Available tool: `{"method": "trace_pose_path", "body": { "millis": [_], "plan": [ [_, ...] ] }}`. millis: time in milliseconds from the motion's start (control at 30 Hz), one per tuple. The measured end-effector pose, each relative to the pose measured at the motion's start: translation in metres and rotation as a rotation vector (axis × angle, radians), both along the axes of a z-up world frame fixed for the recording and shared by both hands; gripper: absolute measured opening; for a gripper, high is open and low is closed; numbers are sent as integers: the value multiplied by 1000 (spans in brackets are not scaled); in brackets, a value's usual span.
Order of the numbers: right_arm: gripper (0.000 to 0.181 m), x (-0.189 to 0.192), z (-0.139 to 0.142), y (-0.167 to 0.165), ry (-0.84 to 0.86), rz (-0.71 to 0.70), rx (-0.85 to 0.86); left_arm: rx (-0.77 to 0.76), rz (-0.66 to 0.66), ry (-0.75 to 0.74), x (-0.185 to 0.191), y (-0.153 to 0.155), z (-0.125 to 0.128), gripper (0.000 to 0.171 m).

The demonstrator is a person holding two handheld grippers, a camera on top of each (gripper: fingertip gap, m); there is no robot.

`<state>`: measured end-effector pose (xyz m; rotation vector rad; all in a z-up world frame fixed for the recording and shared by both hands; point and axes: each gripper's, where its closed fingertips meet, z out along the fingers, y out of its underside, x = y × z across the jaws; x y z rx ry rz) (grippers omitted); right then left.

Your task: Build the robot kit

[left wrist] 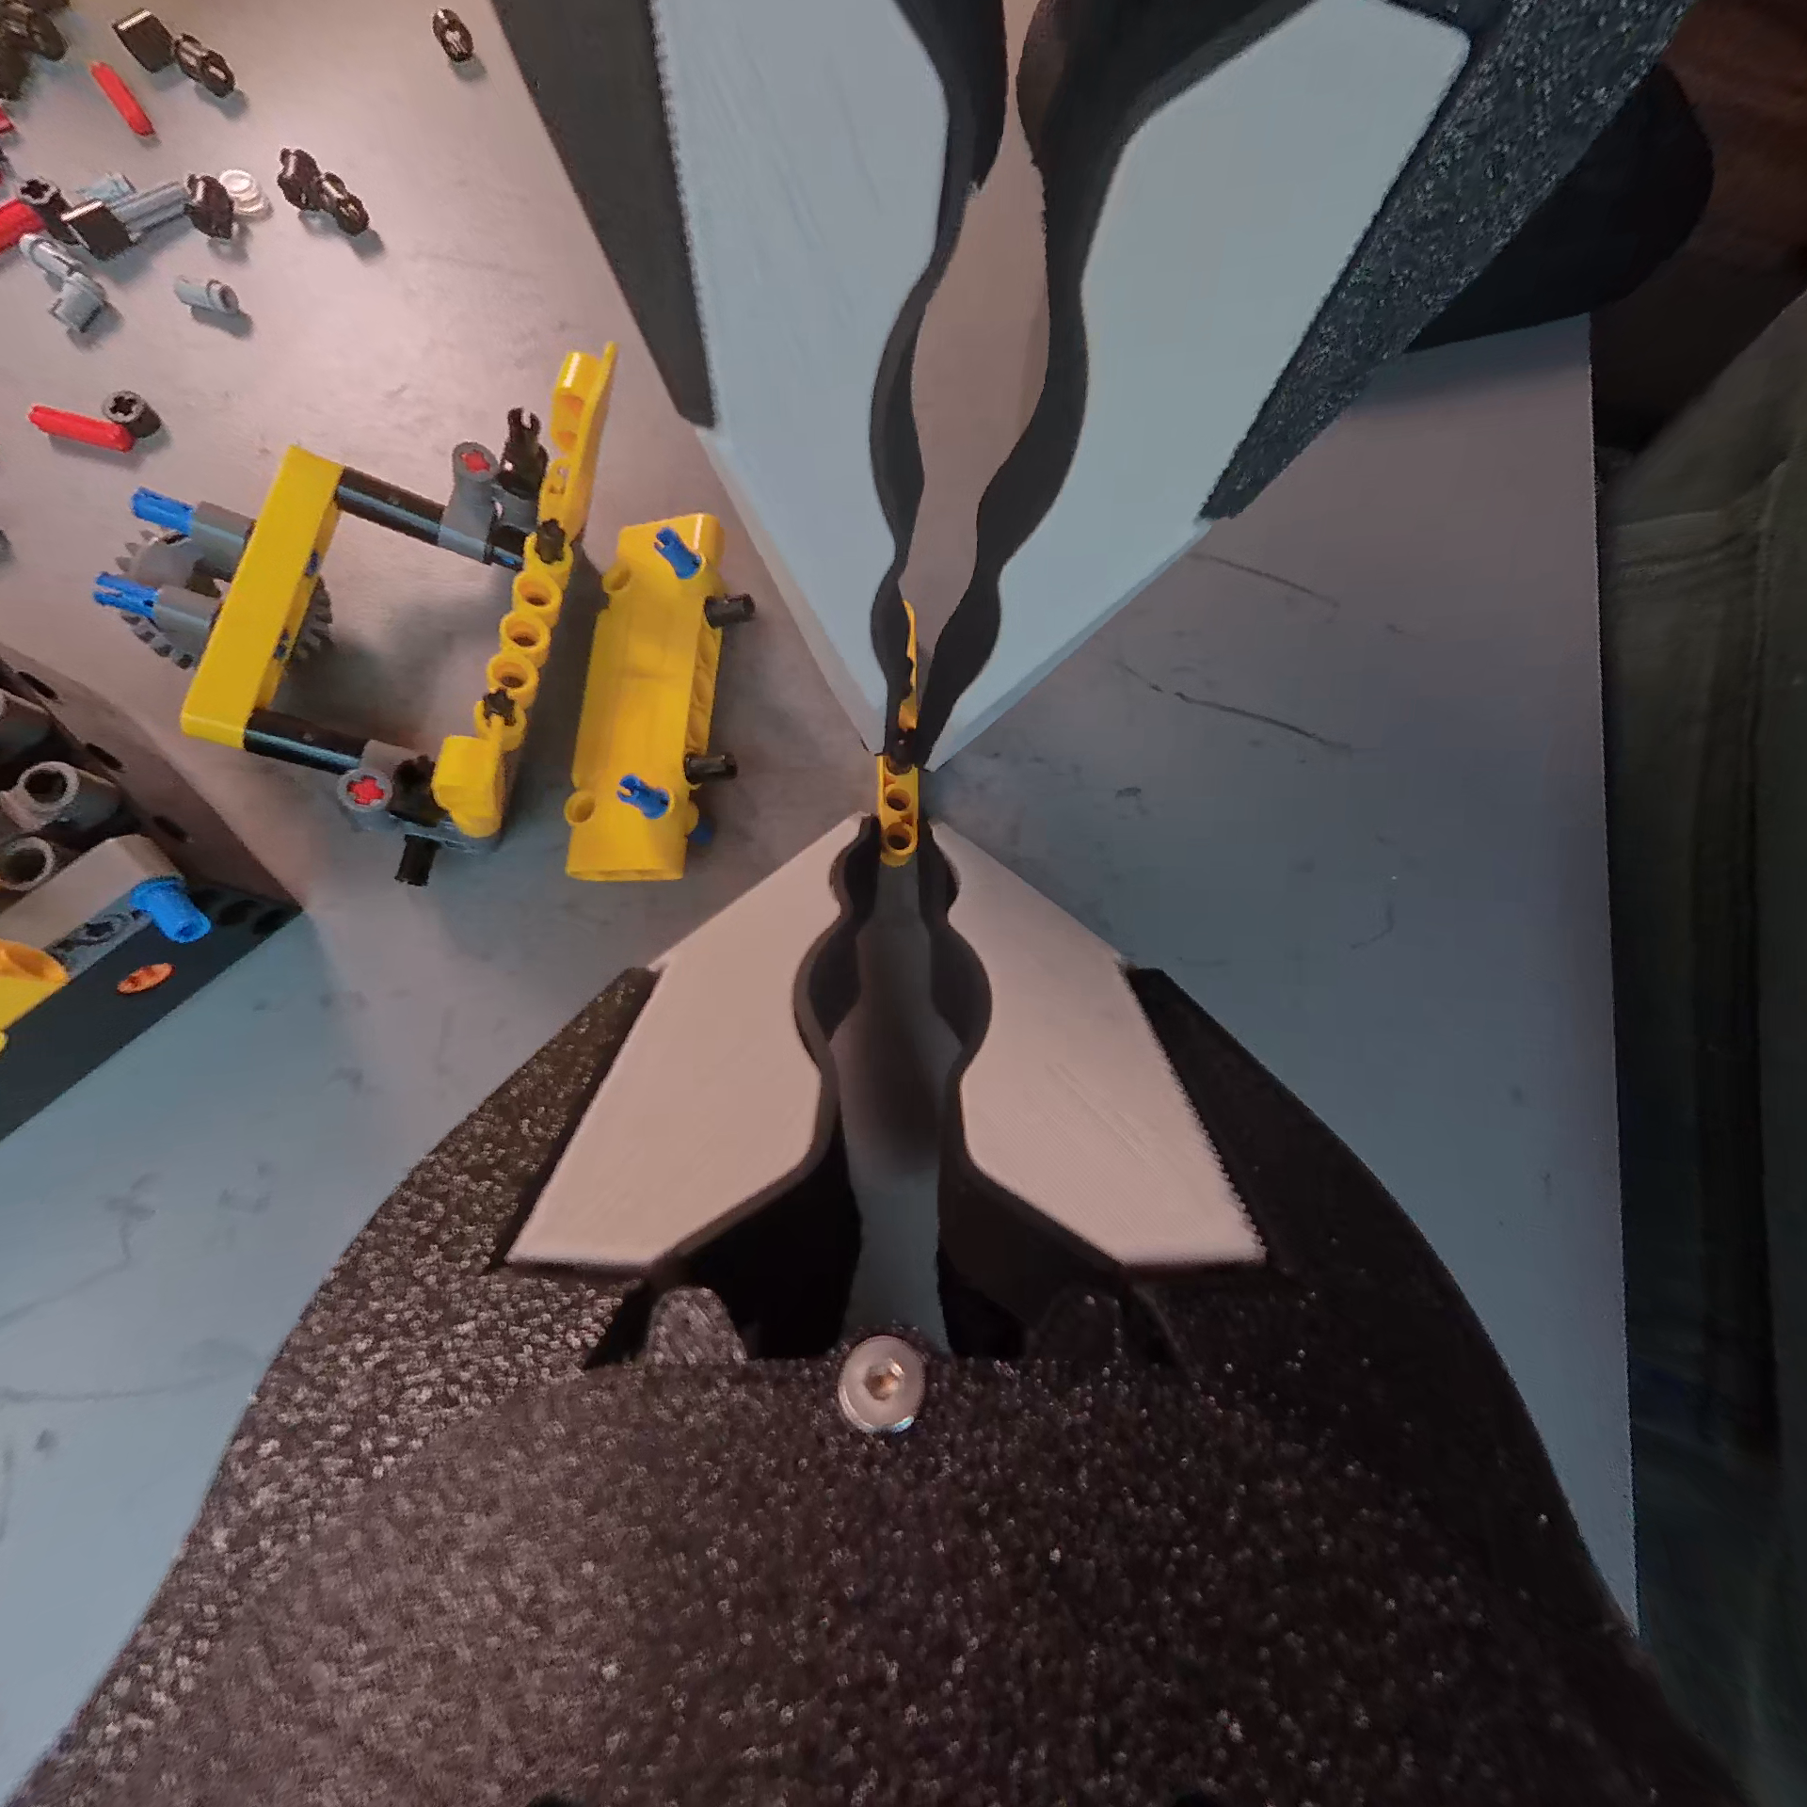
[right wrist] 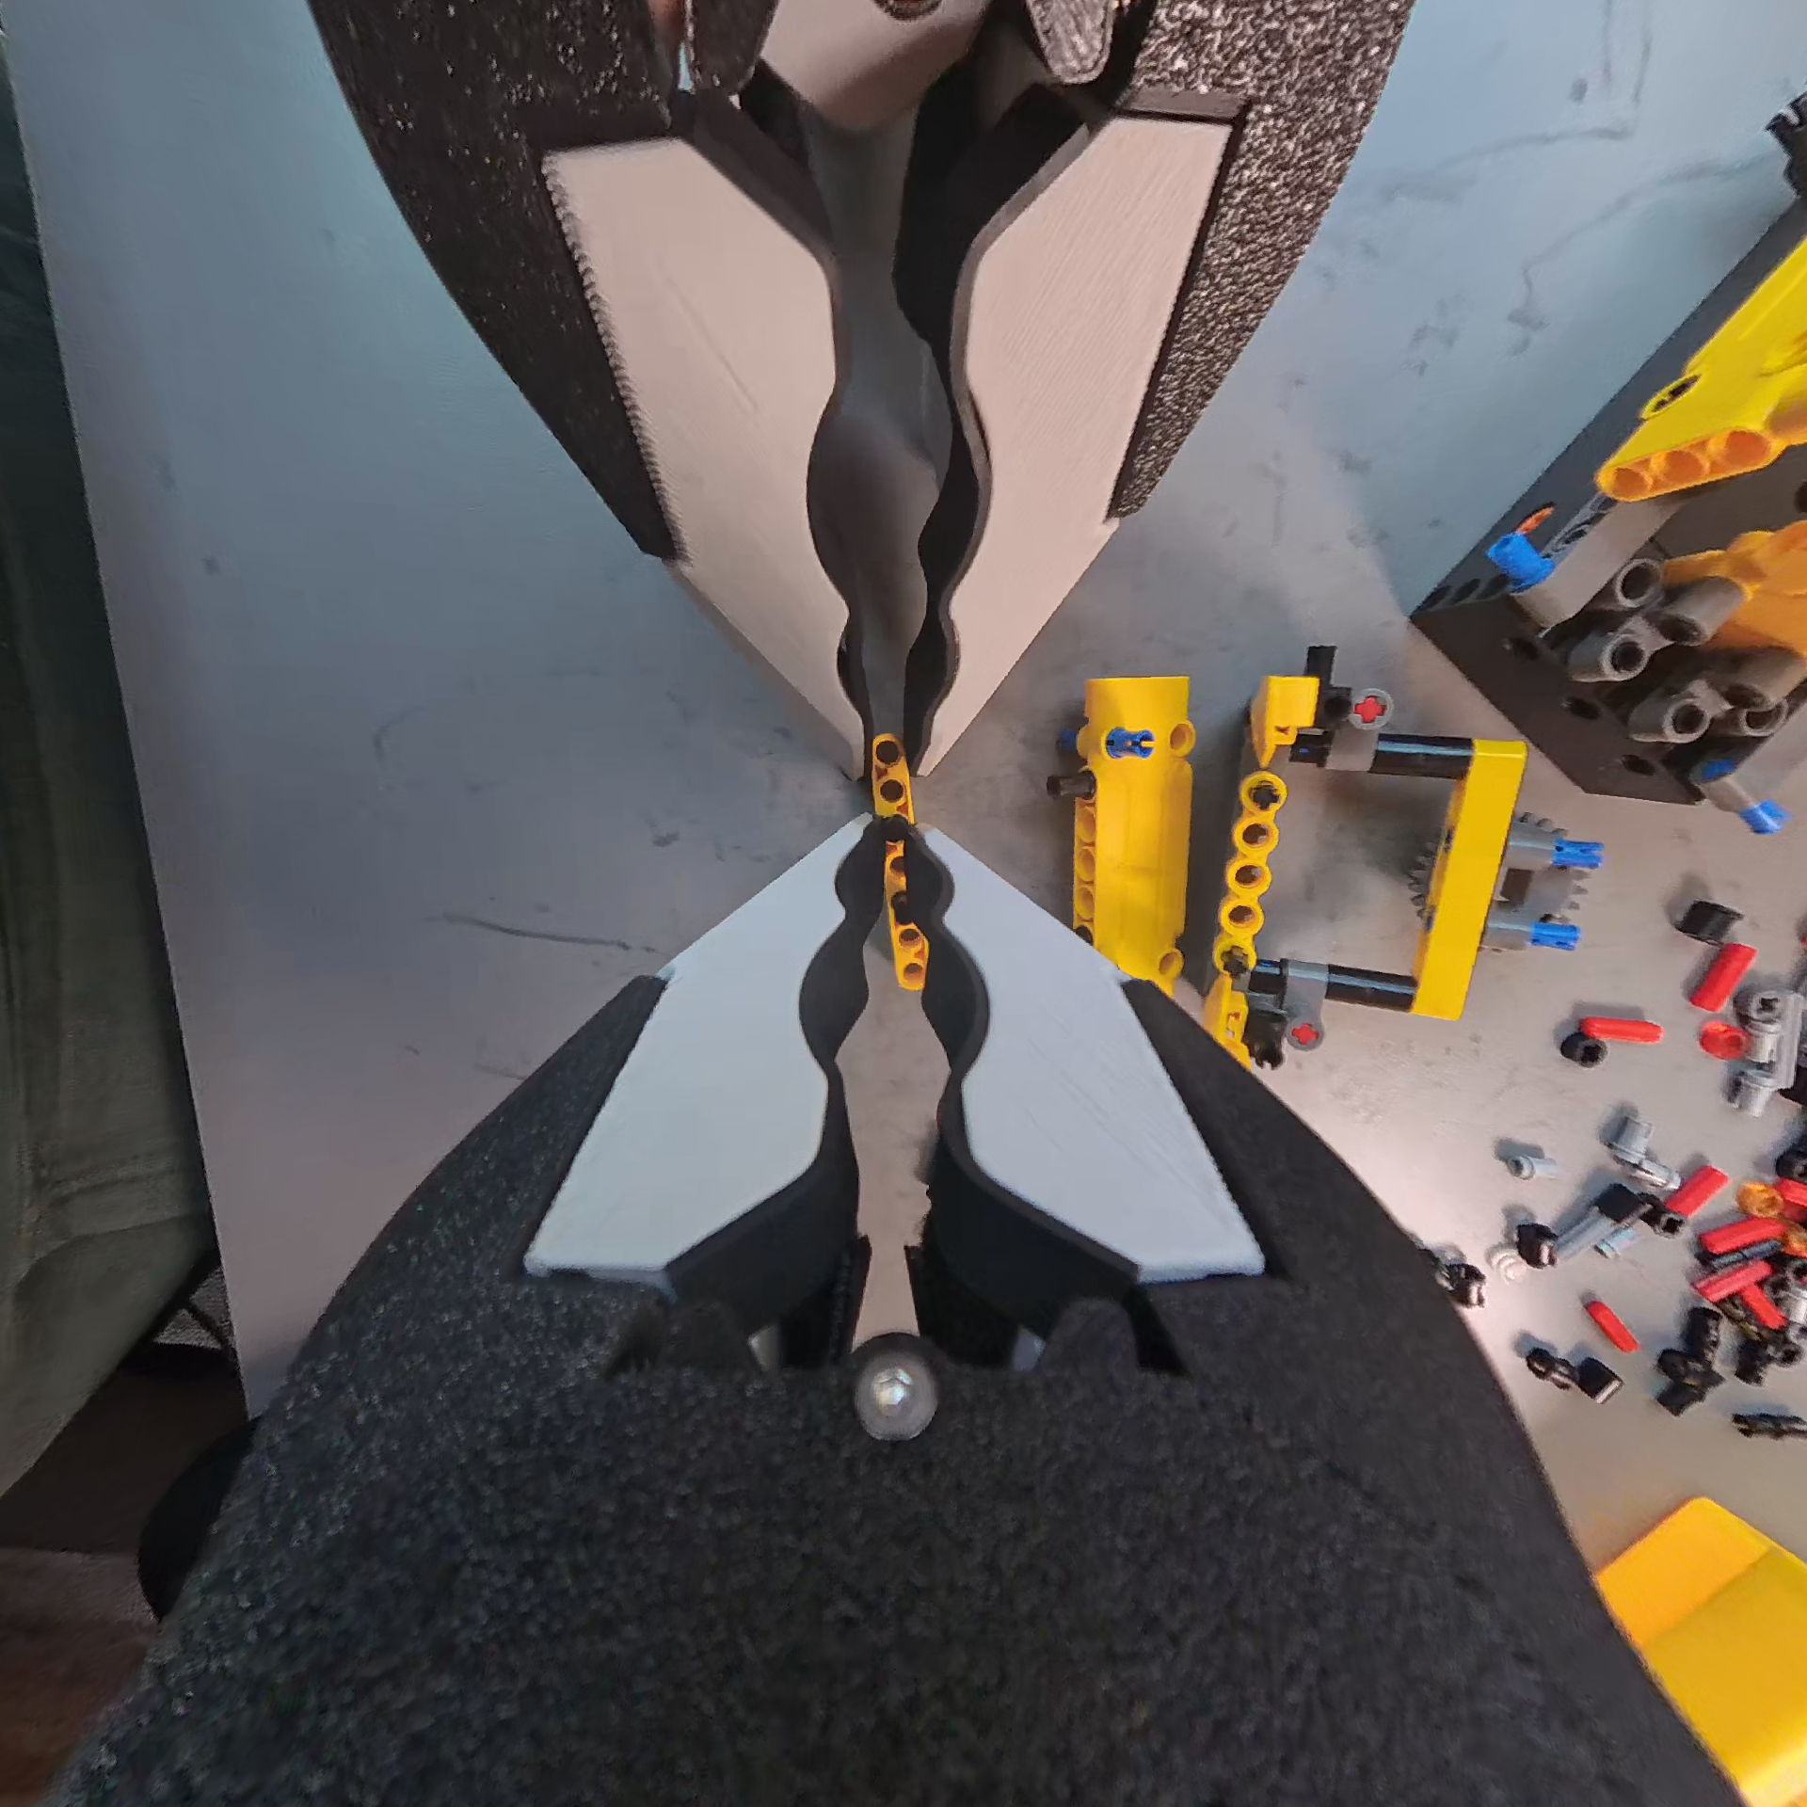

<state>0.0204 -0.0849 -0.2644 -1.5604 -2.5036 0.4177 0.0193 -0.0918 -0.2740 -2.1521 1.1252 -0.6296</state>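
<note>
The two grippers meet tip to tip over the grey table. My left gripper (left wrist: 900,833) is shut on one end of a thin yellow beam with holes (left wrist: 898,807). My right gripper (left wrist: 904,751) comes in from the top of that view and is shut on the beam's other end. In the right wrist view, the beam (right wrist: 904,939) runs back between the right gripper's (right wrist: 895,831) fingers. A black pin sits in the beam at the tips. The left gripper (right wrist: 888,774) pinches the far end. The beam is held just above the table.
A yellow frame assembly with a grey gear (left wrist: 372,626) (right wrist: 1369,880) and a yellow panel piece (left wrist: 645,694) (right wrist: 1134,831) lie beside the grippers. Loose red, black and grey parts (left wrist: 147,215) (right wrist: 1711,1222) are scattered beyond. A dark block model (right wrist: 1662,636) stands nearby. A person's clothing (left wrist: 1711,880) is past the table edge.
</note>
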Motion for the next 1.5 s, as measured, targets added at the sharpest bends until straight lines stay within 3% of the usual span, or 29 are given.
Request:
{"method": "trace_pose_path", "body": {
  "millis": [33,500,667,833,1033,1233,1400,1500],
  "plan": [
    [2,0,0,0,1,0,5,0,4,-2,0,0,0,6],
    [1,-3,-4,-4,50,18,15,-14,19,-25,0,-1,0,6],
    [1,-2,-2,-4,109,-51,-108,-12,11,-24,0,-2,0,6],
    [2,-5,10,-10,284,-129,-287,-32,-3,-80,-4,-4,7,7],
    [3,-22,58,2,603,-324,-507,75,20,-257,-6,6,49,19],
    [3,-26,78,4,788,-416,-620,163,41,-361,-4,11,73,6],
    [2,-16,73,-1,765,-416,-645,192,4,-301,1,6,67,3],
    [6,-11,67,-3,711,-351,-526,194,-16,-235,1,4,59,3]
  ]
}}
